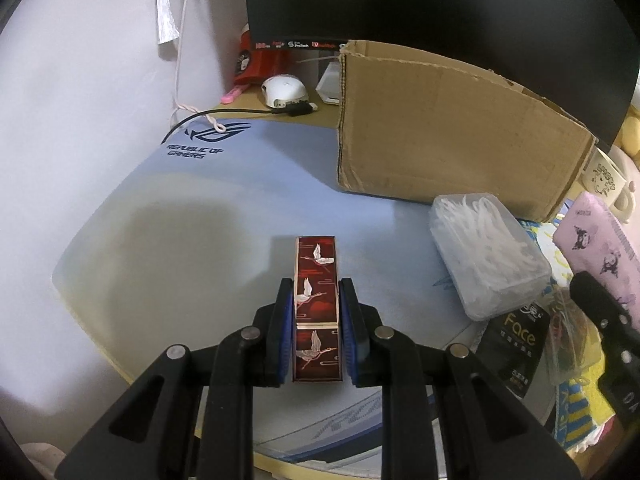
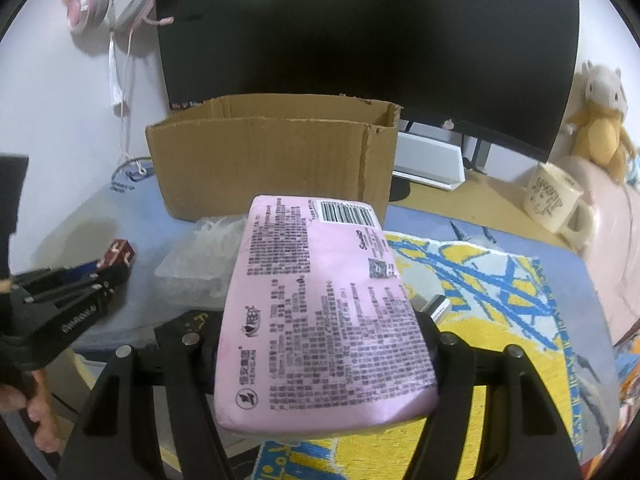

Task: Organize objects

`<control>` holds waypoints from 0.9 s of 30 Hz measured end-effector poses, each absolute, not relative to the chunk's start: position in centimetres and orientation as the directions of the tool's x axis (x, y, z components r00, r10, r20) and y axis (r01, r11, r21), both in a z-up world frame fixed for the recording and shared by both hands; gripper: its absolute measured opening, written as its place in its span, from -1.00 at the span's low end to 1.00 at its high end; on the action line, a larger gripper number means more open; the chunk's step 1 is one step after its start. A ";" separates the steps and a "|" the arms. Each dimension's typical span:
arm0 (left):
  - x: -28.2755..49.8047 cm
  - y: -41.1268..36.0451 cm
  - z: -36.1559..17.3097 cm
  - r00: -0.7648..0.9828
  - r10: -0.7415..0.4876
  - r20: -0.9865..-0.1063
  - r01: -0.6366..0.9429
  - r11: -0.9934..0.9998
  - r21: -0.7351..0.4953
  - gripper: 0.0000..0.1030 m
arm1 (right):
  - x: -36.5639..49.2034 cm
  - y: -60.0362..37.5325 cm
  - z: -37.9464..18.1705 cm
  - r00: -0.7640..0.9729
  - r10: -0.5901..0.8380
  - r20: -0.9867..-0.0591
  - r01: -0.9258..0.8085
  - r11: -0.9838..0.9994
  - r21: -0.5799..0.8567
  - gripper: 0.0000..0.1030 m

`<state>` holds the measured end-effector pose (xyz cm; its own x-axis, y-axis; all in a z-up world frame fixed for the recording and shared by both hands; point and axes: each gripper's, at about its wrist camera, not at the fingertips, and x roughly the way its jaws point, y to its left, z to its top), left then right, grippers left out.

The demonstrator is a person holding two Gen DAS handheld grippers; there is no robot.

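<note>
Left gripper (image 1: 317,322) is clamped tight on a long red box (image 1: 316,280) with white crane print, blue pads pressed to both its long sides; box sits centre-bottom of the left wrist view, far end over the pale blue desk mat (image 1: 224,200). Whether it is lifted off the mat, can't tell.

Right gripper (image 2: 326,354) grips a pink tissue pack (image 2: 324,304), printed back side and barcode facing the camera, filling centre-bottom of the right wrist view. Fingertips hidden behind the pack.

Open cardboard box (image 1: 452,136) stands upper right in the left view, upper centre in the right view, in front of a dark monitor (image 2: 360,40). Clear plastic tub (image 1: 486,252) of white picks lies just in front of the cardboard box, right of centre. Yellow-blue cloth (image 2: 500,312) lower right under the pack. Cream mug (image 2: 554,200) far right. A hand (image 2: 40,412) shows at the lower left edge.
</note>
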<state>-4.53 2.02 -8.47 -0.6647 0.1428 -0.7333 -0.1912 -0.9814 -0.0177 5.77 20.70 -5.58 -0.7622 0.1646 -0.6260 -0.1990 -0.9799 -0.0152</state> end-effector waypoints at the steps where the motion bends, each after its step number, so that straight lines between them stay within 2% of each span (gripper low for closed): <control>1: -4.5 2.0 -8.4 -0.667 0.142 -0.732 -0.193 -0.981 -0.015 -0.61 | 5.8 20.9 -5.5 -0.767 0.151 -0.624 -0.199 -0.980 0.008 0.40; 19: -4.3 2.6 -8.5 -0.669 0.140 -0.730 -0.206 -0.979 0.001 -0.61 | 5.6 21.6 -5.8 -0.759 0.159 -0.631 -0.236 -0.971 0.039 0.40; 27: -4.2 0.8 -6.9 -0.708 0.177 -0.683 -0.152 -0.984 -0.098 -0.61 | 5.7 21.4 -5.6 -0.765 0.158 -0.624 -0.227 -0.973 0.031 0.39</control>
<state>-4.17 0.79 -6.86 -0.7084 0.1773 -0.6832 -0.1516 -0.9836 -0.0981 5.67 21.38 -5.57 -0.7648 0.1583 -0.6245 -0.2266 -0.9735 0.0308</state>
